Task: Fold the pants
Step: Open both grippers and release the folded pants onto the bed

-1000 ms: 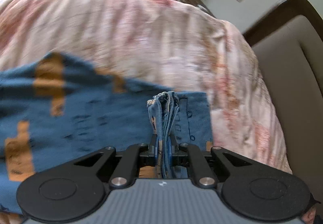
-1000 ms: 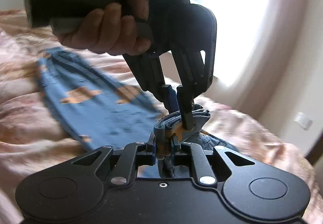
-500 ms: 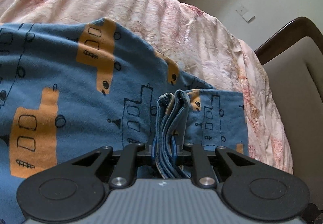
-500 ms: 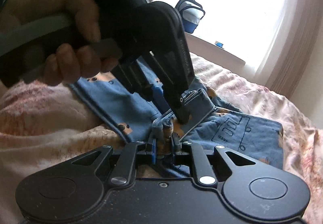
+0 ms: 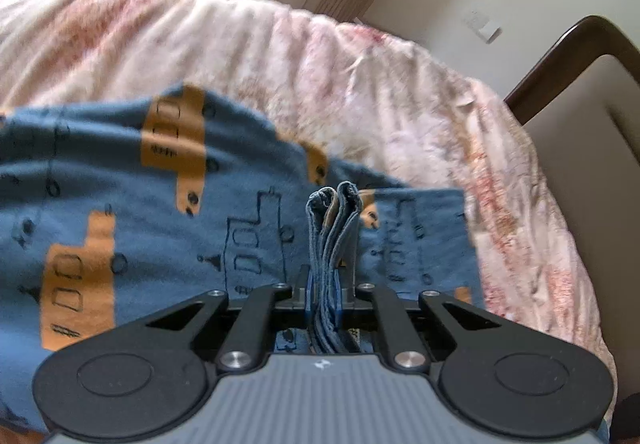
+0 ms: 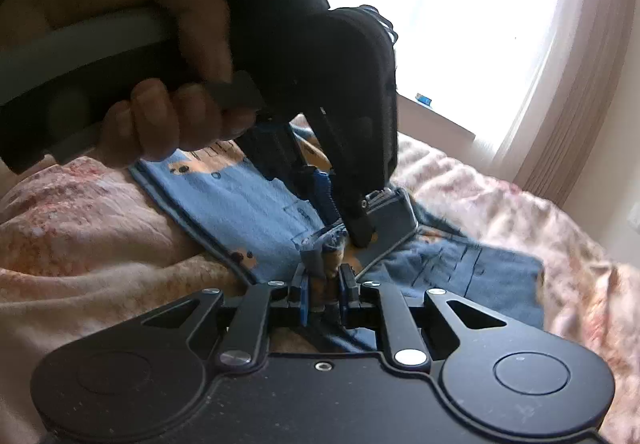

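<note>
Pants [image 5: 120, 211] blurred, cut off at left edge.

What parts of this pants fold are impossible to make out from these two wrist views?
- Pants, left wrist view: the lower left is cut off by the frame edge and hidden by the left gripper body.
- Pants, right wrist view: the far part sits behind the hand and the left gripper.
- Window, right wrist view: blown out by glare.

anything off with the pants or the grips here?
Nothing stands out. Both the left gripper and the right gripper are clamped on bunched edges of the blue printed pants, which lie on the pink bedspread. No tears or snags show.
</note>
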A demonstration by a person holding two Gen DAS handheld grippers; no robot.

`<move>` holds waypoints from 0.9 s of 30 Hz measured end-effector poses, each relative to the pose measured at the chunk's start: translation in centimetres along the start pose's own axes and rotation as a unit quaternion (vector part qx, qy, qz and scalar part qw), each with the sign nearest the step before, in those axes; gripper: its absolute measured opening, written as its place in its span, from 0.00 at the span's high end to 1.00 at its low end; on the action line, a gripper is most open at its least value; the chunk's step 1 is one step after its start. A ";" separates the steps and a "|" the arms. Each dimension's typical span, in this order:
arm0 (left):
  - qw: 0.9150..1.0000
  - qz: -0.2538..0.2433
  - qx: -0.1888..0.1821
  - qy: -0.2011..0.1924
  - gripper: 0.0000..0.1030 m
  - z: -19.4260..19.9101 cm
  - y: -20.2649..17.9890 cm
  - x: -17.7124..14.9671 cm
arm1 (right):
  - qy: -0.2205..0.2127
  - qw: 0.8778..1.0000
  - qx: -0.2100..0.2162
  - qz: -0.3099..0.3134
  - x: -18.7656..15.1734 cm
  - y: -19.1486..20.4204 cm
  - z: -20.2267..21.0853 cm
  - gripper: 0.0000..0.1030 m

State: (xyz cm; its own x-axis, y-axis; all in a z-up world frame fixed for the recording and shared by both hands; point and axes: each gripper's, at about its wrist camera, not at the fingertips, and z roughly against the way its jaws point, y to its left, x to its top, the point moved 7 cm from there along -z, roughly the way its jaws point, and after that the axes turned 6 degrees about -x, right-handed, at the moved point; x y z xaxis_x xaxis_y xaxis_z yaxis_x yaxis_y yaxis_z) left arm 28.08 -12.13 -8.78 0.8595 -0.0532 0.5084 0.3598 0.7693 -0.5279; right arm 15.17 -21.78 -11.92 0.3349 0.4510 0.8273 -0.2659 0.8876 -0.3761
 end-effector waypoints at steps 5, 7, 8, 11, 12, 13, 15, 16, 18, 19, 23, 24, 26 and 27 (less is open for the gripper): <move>1.000 0.000 -0.002 -0.022 0.90 3.4 1.2 1.1 | -0.022 1.000 -0.003 0.020 2.8 1.0 1.3 0.85; 0.999 0.007 0.007 -0.030 0.90 4.7 2.7 1.1 | -0.030 0.999 0.006 0.018 4.2 1.8 1.6 0.85; 0.999 0.010 0.013 -0.033 0.90 5.2 3.4 1.0 | -0.033 0.999 0.013 0.018 4.8 2.3 1.6 0.85; 0.999 0.025 0.033 -0.032 0.90 6.0 6.2 0.3 | -0.032 0.998 0.043 0.021 6.0 4.6 1.2 0.85; 0.998 0.031 0.035 -0.029 0.90 5.9 7.2 -0.1 | -0.029 0.998 0.054 0.024 6.1 5.6 0.9 0.86; 0.998 0.043 0.037 -0.025 0.90 5.6 8.2 -0.5 | -0.024 0.997 0.063 0.027 6.1 6.5 0.6 0.86; 0.998 0.059 0.018 -0.030 0.88 5.3 9.8 -1.1 | -0.009 0.996 0.079 0.035 5.8 8.3 -0.2 0.85; 0.997 0.063 0.007 -0.034 0.87 5.2 10.3 -1.2 | -0.003 0.996 0.081 0.038 5.5 9.0 -0.5 0.85; 0.997 0.062 -0.006 -0.040 0.84 5.4 10.7 -1.3 | 0.000 0.996 0.077 0.039 4.9 9.5 -0.9 0.82; 0.997 0.060 -0.010 -0.041 0.82 5.6 10.6 -1.2 | -0.001 0.997 0.076 0.034 4.9 9.4 -0.8 0.78; 0.997 0.020 0.027 -0.071 0.25 7.2 9.0 -0.4 | -0.020 0.998 0.058 0.006 4.7 6.3 1.5 0.49; 0.995 0.003 0.046 -0.090 0.13 7.5 8.4 -0.1 | -0.031 0.999 0.032 0.006 4.6 4.9 2.3 0.37; 0.988 -0.040 0.082 -0.123 0.08 7.6 6.7 0.7 | -0.046 0.998 -0.042 0.009 4.3 1.5 3.2 0.16; 0.986 -0.056 0.091 -0.131 0.08 7.2 6.0 1.1 | -0.049 0.995 -0.083 0.013 4.2 -0.4 3.0 0.09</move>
State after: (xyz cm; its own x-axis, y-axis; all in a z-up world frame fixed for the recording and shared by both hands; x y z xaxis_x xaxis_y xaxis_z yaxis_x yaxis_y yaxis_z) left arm 28.57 -2.97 -6.56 0.6866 0.0027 0.7271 0.3563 0.8704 -0.3397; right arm 13.98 -20.54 -7.01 0.2383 0.4704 0.8496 -0.1173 0.8824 -0.4557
